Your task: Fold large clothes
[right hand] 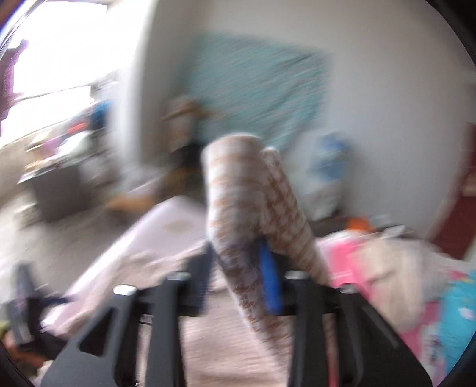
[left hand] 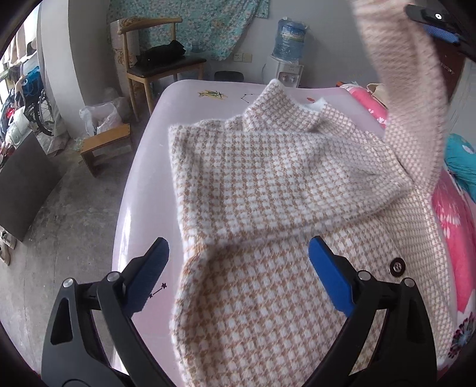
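A tan-and-white checked sweater (left hand: 267,190) lies on a pale pink table (left hand: 142,184), spreading ahead of the wide-open left gripper (left hand: 238,268). Far up and right, the right gripper (left hand: 437,26) lifts one sleeve (left hand: 407,89).

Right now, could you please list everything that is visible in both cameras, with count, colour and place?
Sweater: one, beige-and-white houndstooth, spread on the table, one sleeve lifted at right.
Table: one, pale pink, under the sweater.
Snap button: one, metal, on the sweater's right side.
Chair: one, wooden, by the far wall.
Stool: one, wooden, on the floor at left.
Water dispenser: one, white with blue bottle, by the wall.
Bedding: pink floral, at right.
Left gripper: open, above the sweater's hem.
Right gripper: shut on the sleeve, raised.
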A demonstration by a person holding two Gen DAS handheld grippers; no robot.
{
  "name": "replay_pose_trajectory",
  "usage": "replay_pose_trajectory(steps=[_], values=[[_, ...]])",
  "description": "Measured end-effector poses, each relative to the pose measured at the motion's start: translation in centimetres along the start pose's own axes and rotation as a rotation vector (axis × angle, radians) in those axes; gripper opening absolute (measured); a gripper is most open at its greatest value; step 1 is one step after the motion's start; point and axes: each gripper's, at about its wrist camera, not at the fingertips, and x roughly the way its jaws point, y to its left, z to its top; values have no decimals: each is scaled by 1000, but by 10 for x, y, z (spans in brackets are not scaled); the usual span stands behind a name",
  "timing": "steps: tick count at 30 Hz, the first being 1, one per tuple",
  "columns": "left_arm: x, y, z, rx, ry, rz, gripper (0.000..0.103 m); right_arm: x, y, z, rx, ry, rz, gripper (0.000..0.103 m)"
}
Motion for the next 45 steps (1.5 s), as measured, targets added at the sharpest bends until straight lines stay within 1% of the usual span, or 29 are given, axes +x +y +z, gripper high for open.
replay_pose_trajectory(steps=[1, 3, 5, 6, 7, 9, 12, 14, 16, 17, 18, 19, 20, 22, 24, 25, 26, 27, 28, 31, 33, 36, 37, 39, 41, 42, 44, 45], values=[[-2, 3, -3, -1, -2, -17, 91, 12, 12, -6, -1, 32, 85, 66], [-8, 7, -8, 3, -10, -42, 91, 29, 20, -19, 7, 92, 175, 67], [-12, 11, -11, 12, -28, -63, 91, 36, 10, -29, 44, 120, 210, 67], [-14, 12, -11, 14, -34, -72, 90, 38, 0, -33, 69, 128, 210, 67], [-14, 14, -10, 10, -42, -85, 85, 40, -14, -37, 100, 133, 197, 67], [-10, 18, -3, -13, -44, -120, 78, 41, -47, -47, 164, 138, 151, 67], [6, 22, 17, -62, -53, -143, 68, 40, -113, -78, 264, 149, 20, 67], [22, 24, 31, -96, -44, -128, 64, 40, -161, -102, 343, 170, -68, 67], [41, 26, 46, -125, -28, -110, 59, 50, -204, -124, 431, 213, -128, 67], [51, 26, 52, -136, -21, -89, 58, 56, -222, -137, 472, 235, -141, 67], [60, 27, 58, -144, -10, -64, 54, 64, -237, -150, 517, 262, -148, 67], [69, 27, 62, -143, 0, -46, 49, 72, -251, -162, 557, 292, -149, 65], [77, 27, 65, -142, 13, -25, 48, 77, -259, -172, 582, 316, -144, 62], [90, 27, 68, -143, 36, 8, 41, 97, -266, -185, 609, 360, -127, 60], [96, 28, 68, -145, 46, 24, 41, 111, -267, -190, 602, 386, -107, 51], [96, 27, 69, -143, 42, 24, 39, 115, -267, -191, 598, 391, -92, 38], [96, 26, 69, -136, 41, 25, 38, 119, -267, -192, 602, 387, -65, 17], [96, 25, 69, -130, 41, 23, 34, 120, -265, -190, 602, 381, -50, 12], [95, 24, 69, -130, 40, 19, 30, 118, -265, -188, 595, 358, -53, 10], [91, 20, 70, -128, 31, 12, 29, 103, -265, -184, 600, 294, -23, 9], [91, 16, 72, -118, 25, 15, 29, 102, -272, -191, 629, 283, -19, 8], [96, 13, 73, -109, 33, 22, 29, 110, -288, -209, 697, 295, -45, 7], [99, 12, 72, -110, 40, 25, 29, 111, -291, -213, 702, 297, -71, 1], [103, 12, 70, -112, 49, 31, 29, 109, -294, -213, 698, 286, -62, 0], [103, 13, 69, -112, 42, 29, 29, 103, -291, -208, 667, 284, -79, 0], [102, 14, 69, -114, 40, 29, 29, 96, -287, -202, 634, 280, -113, 1], [98, 16, 70, -119, 21, 37, 29, 85, -277, -193, 578, 248, -134, 5], [94, 16, 71, -118, 3, 40, 29, 79, -269, -186, 541, 232, -139, 6]])
